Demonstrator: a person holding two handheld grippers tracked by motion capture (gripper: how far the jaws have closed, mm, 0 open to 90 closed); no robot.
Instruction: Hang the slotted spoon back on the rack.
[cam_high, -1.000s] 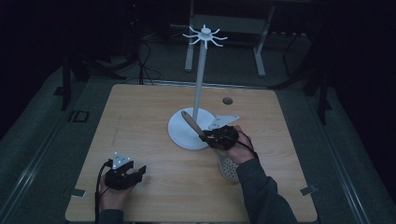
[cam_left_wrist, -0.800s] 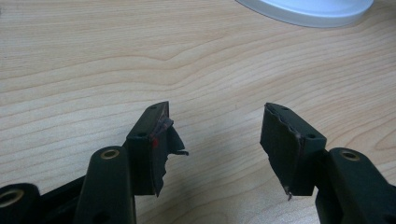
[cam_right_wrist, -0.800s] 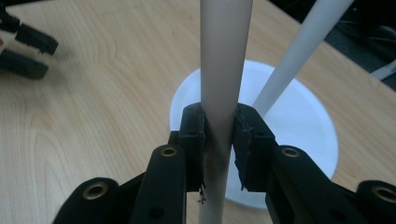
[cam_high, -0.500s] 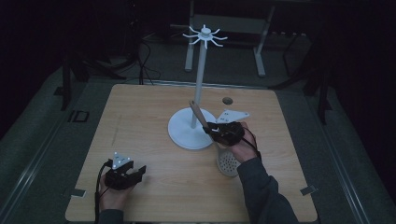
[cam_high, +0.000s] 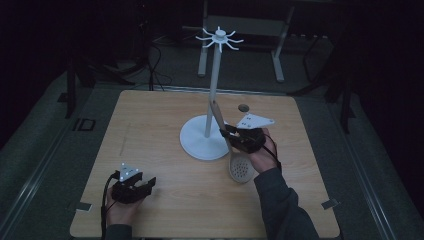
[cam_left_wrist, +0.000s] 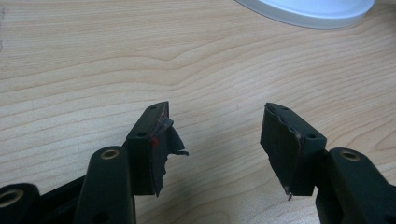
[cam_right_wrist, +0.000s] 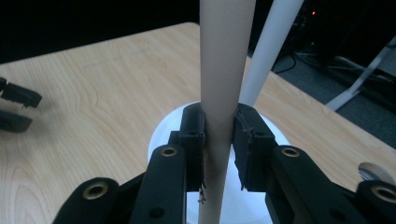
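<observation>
From above, the right gripper (cam_high: 227, 134) is clamped on the handle of a slotted spoon (cam_high: 239, 165), lifted beside the white rack stand (cam_high: 202, 144). The left gripper (cam_high: 147, 184) rests near the wooden table's (cam_high: 150, 130) front edge.

Left gripper view: jaws apart over bare wood.

Right gripper view: pads (cam_right_wrist: 195, 135) squeezing the pale handle (cam_right_wrist: 224, 70), the stand's pole (cam_right_wrist: 268, 46) behind.

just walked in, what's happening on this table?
A person works at a light wooden table with a gripper in each hand. The right gripper is shut on the beige handle of a slotted spoon, whose perforated head hangs low beside the white hook stand with its round base. The left gripper rests open near the table's front edge, holding nothing.
</observation>
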